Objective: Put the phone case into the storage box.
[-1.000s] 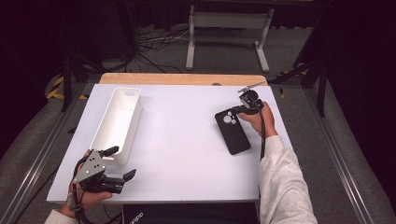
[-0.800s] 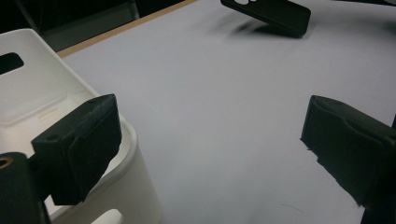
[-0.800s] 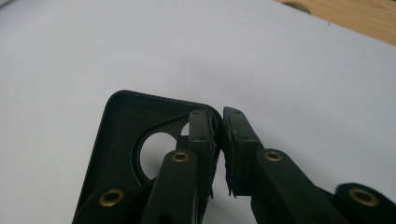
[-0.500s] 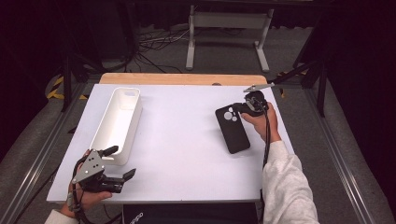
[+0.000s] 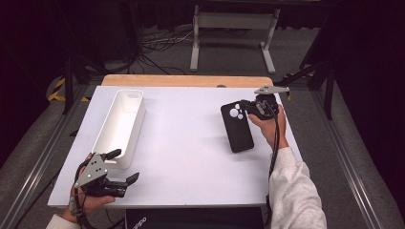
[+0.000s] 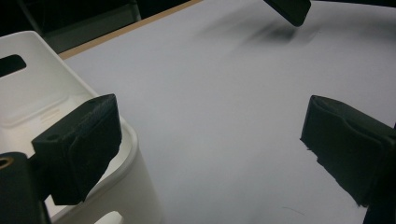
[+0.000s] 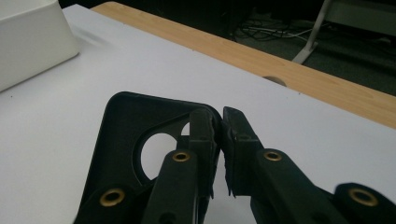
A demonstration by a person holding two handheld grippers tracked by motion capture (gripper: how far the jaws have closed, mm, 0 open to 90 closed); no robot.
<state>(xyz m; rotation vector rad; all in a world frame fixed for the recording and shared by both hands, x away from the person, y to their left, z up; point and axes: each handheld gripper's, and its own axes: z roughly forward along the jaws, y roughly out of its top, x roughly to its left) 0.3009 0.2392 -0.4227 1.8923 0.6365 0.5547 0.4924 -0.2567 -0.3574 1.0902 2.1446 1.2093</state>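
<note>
Phone case (image 5: 236, 127) pinched at its top edge by your right gripper (image 5: 249, 107).
Lift step; next, carry it toward the white bin (image 5: 119, 126), your left gripper (image 5: 125, 167) gaping idle.

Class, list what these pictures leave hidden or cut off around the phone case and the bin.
- Phone case: near end hidden behind the right gripper, right gripper view.
- Phone case: mostly cut off by the top edge, left gripper view.
- Bin: interior partly hidden by a jaw, same view.
</note>
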